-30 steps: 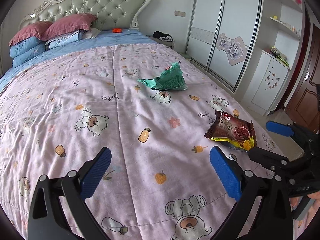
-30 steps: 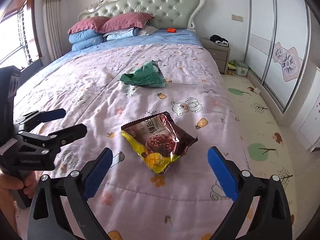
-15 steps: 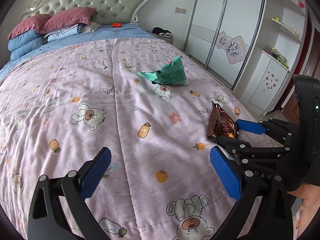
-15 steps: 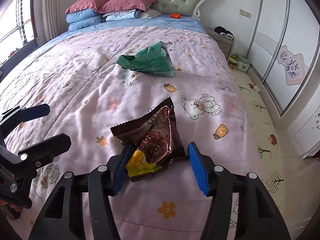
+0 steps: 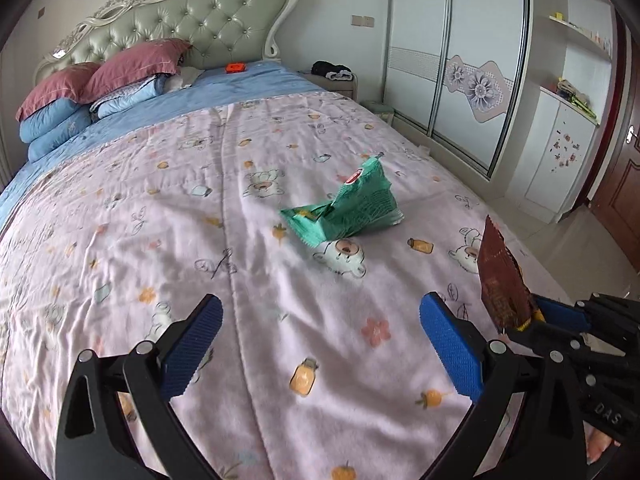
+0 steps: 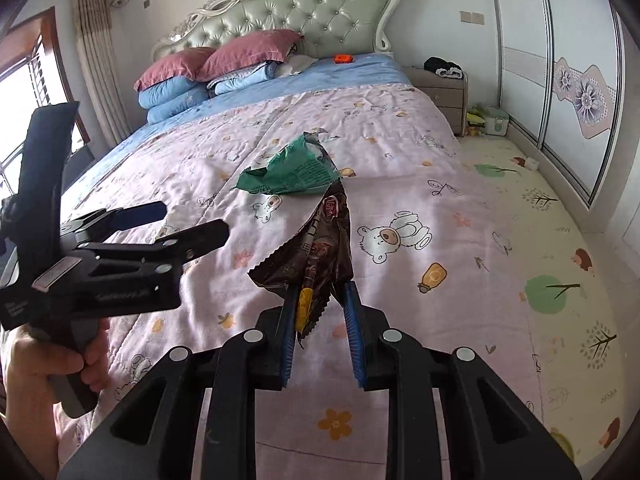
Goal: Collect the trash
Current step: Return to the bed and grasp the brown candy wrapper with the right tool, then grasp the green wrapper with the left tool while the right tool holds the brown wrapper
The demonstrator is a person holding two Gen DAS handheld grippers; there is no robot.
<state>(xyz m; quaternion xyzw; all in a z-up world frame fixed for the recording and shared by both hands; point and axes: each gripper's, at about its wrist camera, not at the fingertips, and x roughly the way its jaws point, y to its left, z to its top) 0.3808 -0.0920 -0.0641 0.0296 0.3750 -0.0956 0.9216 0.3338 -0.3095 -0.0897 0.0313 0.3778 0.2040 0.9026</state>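
Note:
My right gripper is shut on a brown snack wrapper and holds it lifted off the pink bedspread; the wrapper also shows standing upright in the left wrist view, with the right gripper below it. A crumpled green wrapper lies on the bed beyond my left gripper; it also shows in the right wrist view, just past the brown wrapper. My left gripper is open and empty, low over the bedspread; it also shows in the right wrist view.
The pink bedspread covers a large bed with pillows and a padded headboard at the far end. A small orange object lies near the pillows. A nightstand, wardrobe doors and a patterned floor mat are to the right.
My right gripper closed tighter on the brown wrapper and lifted it off the bed, so it now stands upright. My left gripper moved forward toward the green wrapper.

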